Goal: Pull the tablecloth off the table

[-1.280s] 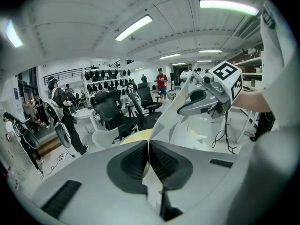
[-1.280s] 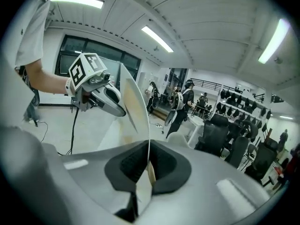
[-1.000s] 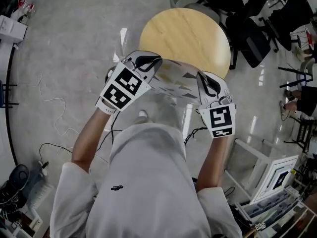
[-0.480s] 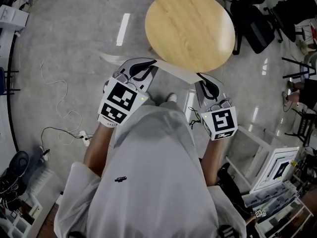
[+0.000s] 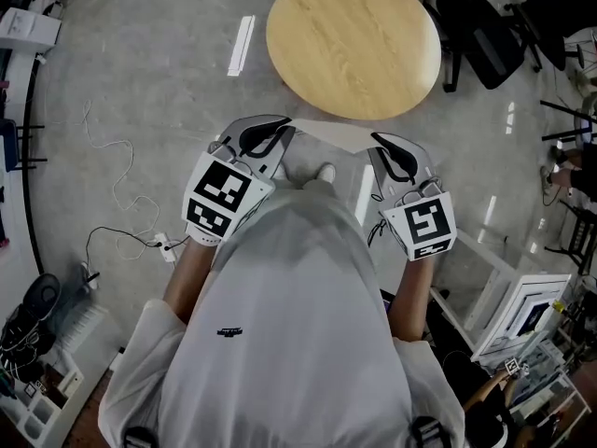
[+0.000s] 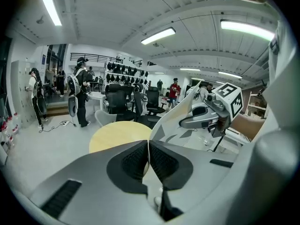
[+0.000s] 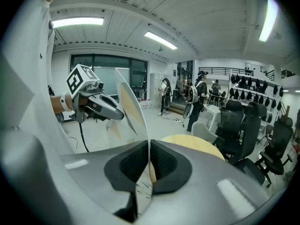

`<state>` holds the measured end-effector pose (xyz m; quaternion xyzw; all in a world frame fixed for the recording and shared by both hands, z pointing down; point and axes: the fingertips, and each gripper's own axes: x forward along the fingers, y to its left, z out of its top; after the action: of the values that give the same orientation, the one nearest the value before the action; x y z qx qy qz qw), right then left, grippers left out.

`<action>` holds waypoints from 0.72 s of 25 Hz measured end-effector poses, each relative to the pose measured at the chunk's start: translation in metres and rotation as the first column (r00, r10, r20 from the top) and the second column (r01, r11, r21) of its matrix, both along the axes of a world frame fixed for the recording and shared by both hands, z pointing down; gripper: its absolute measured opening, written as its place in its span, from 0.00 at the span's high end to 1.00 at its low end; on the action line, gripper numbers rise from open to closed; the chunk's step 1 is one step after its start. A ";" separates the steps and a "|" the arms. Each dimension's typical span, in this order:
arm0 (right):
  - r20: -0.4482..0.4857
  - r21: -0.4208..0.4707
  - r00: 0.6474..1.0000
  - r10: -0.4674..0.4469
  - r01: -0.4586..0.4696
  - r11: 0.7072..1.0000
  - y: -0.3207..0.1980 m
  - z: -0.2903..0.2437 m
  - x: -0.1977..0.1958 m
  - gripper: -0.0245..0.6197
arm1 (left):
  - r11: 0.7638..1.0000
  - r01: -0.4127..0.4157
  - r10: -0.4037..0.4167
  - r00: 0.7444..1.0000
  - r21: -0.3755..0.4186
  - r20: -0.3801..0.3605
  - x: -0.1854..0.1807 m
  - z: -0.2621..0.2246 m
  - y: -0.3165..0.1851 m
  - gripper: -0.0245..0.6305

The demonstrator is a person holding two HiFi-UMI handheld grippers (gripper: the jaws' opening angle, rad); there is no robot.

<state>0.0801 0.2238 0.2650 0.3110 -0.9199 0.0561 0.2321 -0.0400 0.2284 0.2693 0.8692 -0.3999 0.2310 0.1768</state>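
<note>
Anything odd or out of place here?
Nothing stands out. The tablecloth is off the bare table, pinched between the left gripper and the right gripper. No spill or damage shows.

Head view looks steeply down; both gripper views look outward, sharing the table [image 5: 354, 45].

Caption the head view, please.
Left gripper and right gripper clamp a thin translucent tablecloth clear of the round wooden table.

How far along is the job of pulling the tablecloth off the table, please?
Done: the table shows a bare wooden top. In hand: the tablecloth is stretched between the left gripper and the right gripper, both shut on its edge, apparently clear of the table. Left: probably only setting it aside.
</note>
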 end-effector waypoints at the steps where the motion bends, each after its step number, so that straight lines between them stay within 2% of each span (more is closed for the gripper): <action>1: 0.000 -0.003 1.000 -0.003 0.003 1.000 0.002 0.000 0.002 0.93 | 1.000 -0.003 0.003 1.000 -0.004 -0.003 0.002 0.001 0.002 0.95; 8: 0.029 -0.026 1.000 0.005 -0.004 1.000 0.013 -0.004 0.014 0.92 | 1.000 -0.009 0.008 1.000 -0.020 -0.028 0.012 0.000 0.011 0.95; 18: 0.051 -0.018 0.998 0.022 -0.021 1.000 0.017 -0.013 0.034 0.94 | 1.000 -0.018 0.018 1.000 -0.012 -0.015 0.029 -0.002 0.015 0.95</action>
<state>0.1143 0.2412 0.2522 0.3174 -0.9216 0.0744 0.2106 -0.0112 0.2433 0.2670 0.8733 -0.3892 0.2286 0.1832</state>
